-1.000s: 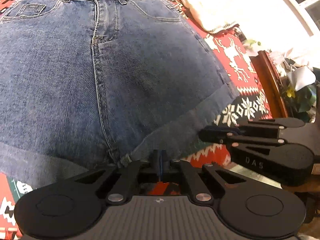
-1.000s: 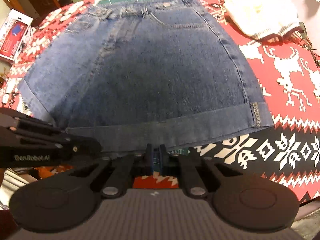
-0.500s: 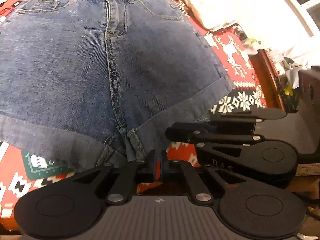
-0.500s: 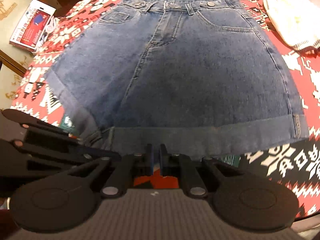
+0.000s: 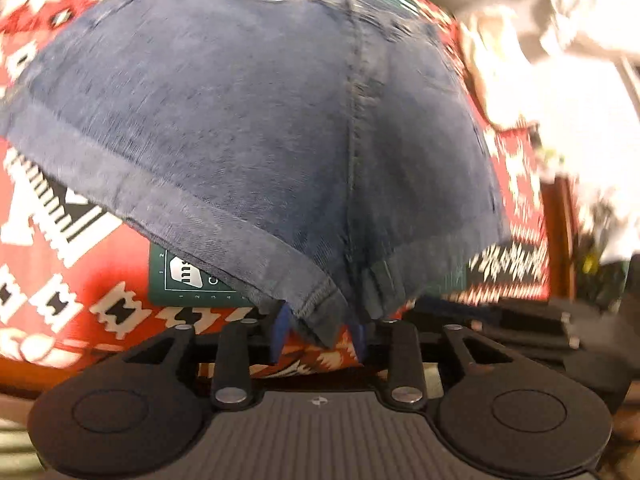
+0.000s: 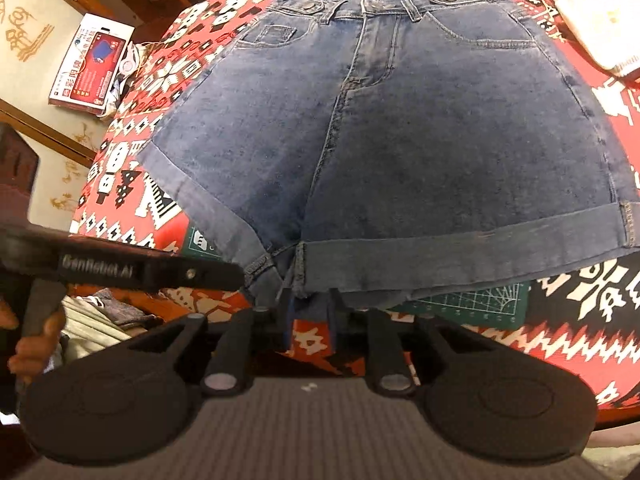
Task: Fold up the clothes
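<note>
Both my grippers, L (image 5: 320, 332) & R (image 6: 310, 320), sit w/ fingers apart at denim shorts (image 6: 400, 140) crotch cuffs; a shallow bite could let the thick cuff slip.

Table under a red patterned cloth (image 6: 592, 128). On the cloth lay a green cutting mat (image 6: 472, 300), with denim shorts (image 6: 420, 128) spread flat over most of it, waistband at the far side. A white garment (image 6: 592, 12) lay near the far right corner.
</note>
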A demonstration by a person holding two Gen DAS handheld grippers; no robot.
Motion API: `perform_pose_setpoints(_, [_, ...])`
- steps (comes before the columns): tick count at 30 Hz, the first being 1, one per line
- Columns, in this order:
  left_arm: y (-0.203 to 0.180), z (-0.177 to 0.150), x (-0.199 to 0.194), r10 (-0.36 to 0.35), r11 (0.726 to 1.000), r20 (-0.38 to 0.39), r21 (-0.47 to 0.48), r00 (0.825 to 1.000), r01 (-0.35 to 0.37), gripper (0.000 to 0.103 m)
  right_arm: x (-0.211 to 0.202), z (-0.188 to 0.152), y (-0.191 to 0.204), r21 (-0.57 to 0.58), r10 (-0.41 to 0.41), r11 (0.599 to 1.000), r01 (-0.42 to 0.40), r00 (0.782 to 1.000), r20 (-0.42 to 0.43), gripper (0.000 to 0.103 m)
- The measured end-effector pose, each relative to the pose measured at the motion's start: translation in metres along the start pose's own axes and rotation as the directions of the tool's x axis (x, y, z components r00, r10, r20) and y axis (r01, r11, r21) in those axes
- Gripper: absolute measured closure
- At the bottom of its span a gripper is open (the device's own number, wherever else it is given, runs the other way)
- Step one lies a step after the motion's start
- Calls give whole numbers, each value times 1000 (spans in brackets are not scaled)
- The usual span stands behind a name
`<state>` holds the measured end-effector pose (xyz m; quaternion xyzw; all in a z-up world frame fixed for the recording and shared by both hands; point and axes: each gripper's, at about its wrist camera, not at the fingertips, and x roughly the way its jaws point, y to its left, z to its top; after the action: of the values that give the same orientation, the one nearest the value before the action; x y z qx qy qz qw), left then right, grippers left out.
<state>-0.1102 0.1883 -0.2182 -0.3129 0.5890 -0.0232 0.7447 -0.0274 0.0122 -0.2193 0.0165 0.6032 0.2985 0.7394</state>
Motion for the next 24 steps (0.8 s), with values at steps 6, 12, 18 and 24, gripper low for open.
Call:
perform_pose_setpoints(6, [19,0,13,-93,983,-5,-157,996,91,64,5,0,2,8,-4,1000,4,1000,-7,85])
perform_pose_setpoints(12, [27,-5,21,-181,954,-18,-247,983,171,65,10,-1,-2,31,4,1000,-3,1000,-22,84])
perform_pose_setpoints(18, [11,-1,13,-183,976,38,-109,982,187,92,17,-1,-5,91,60,994,-57,998,-24,84])
perform_pose_setpoints(24, [-1,-2,27,-162,987,-20,-6,987,162,93,26,-2,-9,158,86,984,-82,996,-18,83])
